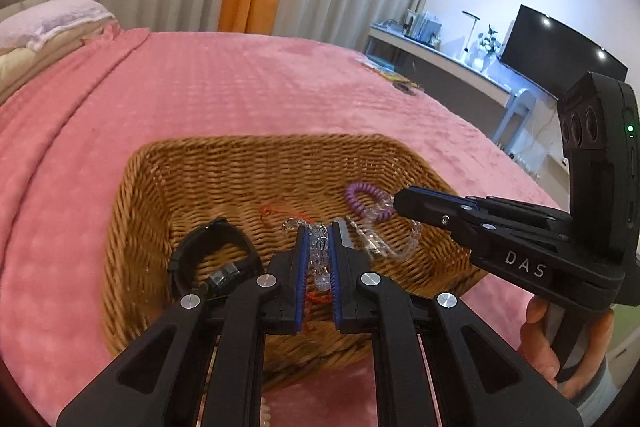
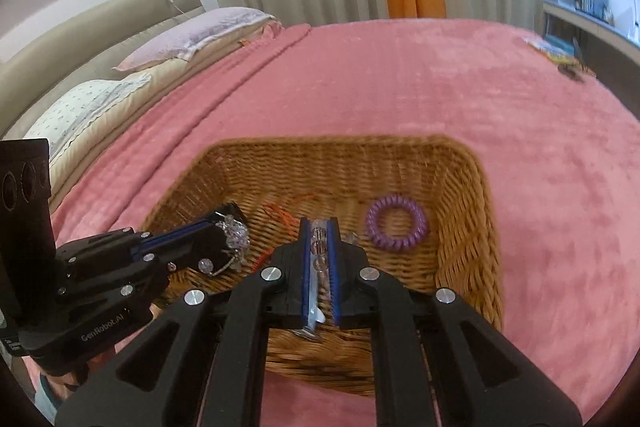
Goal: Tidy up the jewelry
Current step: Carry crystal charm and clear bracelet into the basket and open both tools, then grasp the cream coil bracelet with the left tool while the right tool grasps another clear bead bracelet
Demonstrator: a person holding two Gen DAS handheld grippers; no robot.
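While both grippers hang over the wicker basket (image 1: 168, 183) on the bed, left gripper (image 1: 319, 251) and right gripper (image 2: 319, 247) each have jaws clamped on the clear bead bracelet (image 1: 320, 259). Light, slack, slippery; beads could chip. Grip strand mid-length.

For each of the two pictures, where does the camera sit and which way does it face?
Left wrist: sits on the left gripper, faces down over the wicker basket; the right gripper and a hand show.
Right wrist: sits on the right gripper, faces down over the basket; the left gripper shows.
Both share the basket, the purple coil ring and the pink blanket.
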